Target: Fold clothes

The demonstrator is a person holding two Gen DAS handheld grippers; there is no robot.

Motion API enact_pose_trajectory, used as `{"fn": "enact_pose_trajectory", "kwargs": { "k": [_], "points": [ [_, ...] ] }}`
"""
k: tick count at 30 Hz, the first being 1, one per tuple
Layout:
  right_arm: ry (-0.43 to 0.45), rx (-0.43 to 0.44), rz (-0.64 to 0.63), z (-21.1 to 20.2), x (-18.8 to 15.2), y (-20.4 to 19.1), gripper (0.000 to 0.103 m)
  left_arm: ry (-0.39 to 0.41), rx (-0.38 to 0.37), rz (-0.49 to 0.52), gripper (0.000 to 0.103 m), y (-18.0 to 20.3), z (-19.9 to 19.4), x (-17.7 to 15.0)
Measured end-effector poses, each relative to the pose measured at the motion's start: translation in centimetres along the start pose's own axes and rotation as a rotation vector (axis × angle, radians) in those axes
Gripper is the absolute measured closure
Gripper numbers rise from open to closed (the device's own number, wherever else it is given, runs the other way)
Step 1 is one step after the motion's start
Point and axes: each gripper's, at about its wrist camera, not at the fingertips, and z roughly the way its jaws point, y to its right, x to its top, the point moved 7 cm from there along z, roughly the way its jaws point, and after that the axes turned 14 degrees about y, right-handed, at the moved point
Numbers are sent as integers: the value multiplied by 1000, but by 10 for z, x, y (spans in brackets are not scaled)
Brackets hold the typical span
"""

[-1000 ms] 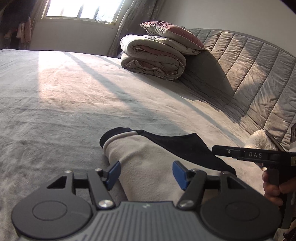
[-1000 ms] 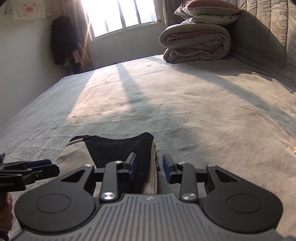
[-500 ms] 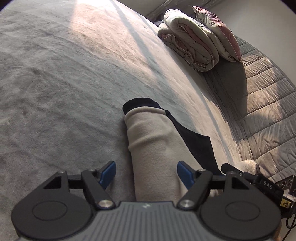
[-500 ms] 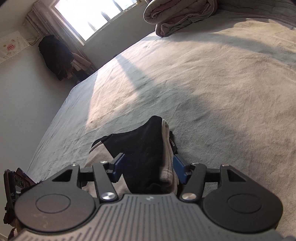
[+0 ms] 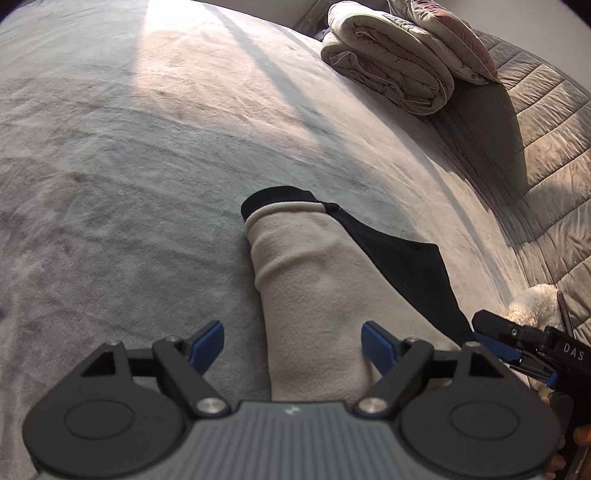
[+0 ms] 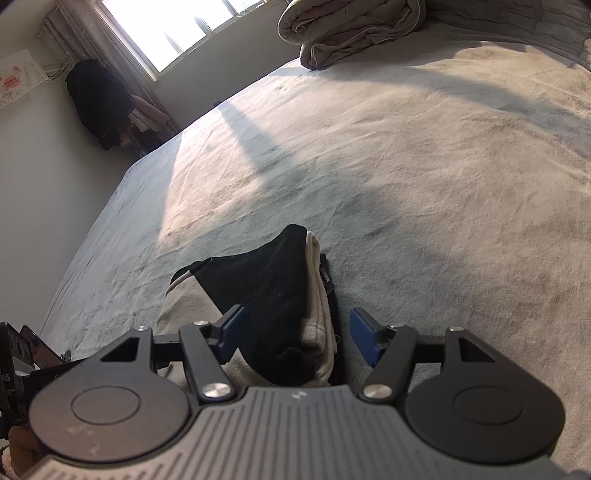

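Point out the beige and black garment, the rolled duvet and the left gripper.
beige and black garment (image 5: 317, 295): left wrist view, on its beige fleece top.
rolled duvet (image 5: 388, 70): left wrist view, on its outer roll.
left gripper (image 5: 293, 345): left wrist view, midway between blue fingertips.

Both fisheye views sit low and close over the bed, each looking forward between its own jaws. The left wrist view faces the folded duvet and quilted headboard; the right wrist view faces the window. Both share the folded garment, the duvet and the bedspread.
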Motion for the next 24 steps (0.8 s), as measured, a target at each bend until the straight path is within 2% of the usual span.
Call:
{"fn": "enact_pose_trajectory", "kwargs": {
  "k": [2,5,9,13,19,21,24],
  "points": [
    [0,2,-16,-5,1,-6,26,-4,13,17,18,2,-3,0],
    [-3,-12,-55,-12,-1,-12,21,-10,33,43,14,5,-9,1],
    [-9,-37,-111,-23,-6,-20,6,-13,56,108,9,14,-17,-4],
    [-16,-56,-152,-30,-11,-25,2,-16,70,172,6,24,-25,-10],
    [-25,-68,-174,-32,-19,-27,0,-46,27,214,4,36,-31,-24],
    [-29,-72,-181,-33,-22,-28,0,-61,3,199,4,34,-31,-24],
    [-33,-79,-192,-34,-26,-29,0,-79,-52,107,4,23,-29,-20]
  ]
}}
